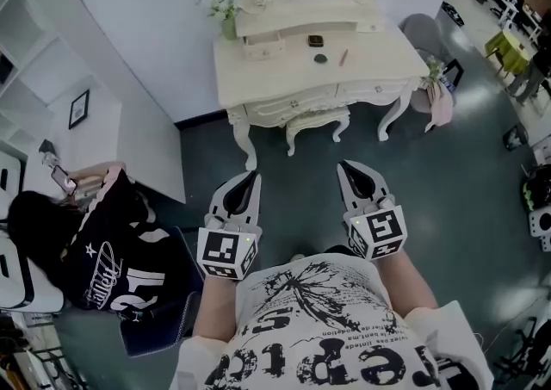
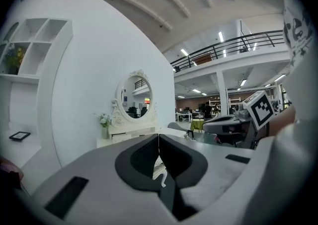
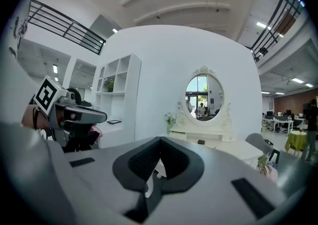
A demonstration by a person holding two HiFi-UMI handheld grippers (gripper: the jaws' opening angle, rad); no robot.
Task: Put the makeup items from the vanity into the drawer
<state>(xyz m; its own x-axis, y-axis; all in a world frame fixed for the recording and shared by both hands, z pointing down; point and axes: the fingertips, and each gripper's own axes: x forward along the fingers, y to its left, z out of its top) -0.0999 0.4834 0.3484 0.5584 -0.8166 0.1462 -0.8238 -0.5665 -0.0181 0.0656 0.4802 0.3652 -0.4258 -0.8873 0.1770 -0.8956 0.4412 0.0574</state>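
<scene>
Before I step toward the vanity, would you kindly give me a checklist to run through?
1. Free left gripper: jaws together, nothing between them: ok.
2. Free right gripper: jaws together, empty: ok.
3. Makeup items in sight on the vanity: dark compact, round pot, slim stick: ok.
4. Open drawer: the small drawer juts forward from the shelf, inside unseen: cannot tell.
5. Vanity within reach: it stands well ahead of both grippers: not ok.
6. Out of the way: the stool is tucked under the vanity: ok.
</scene>
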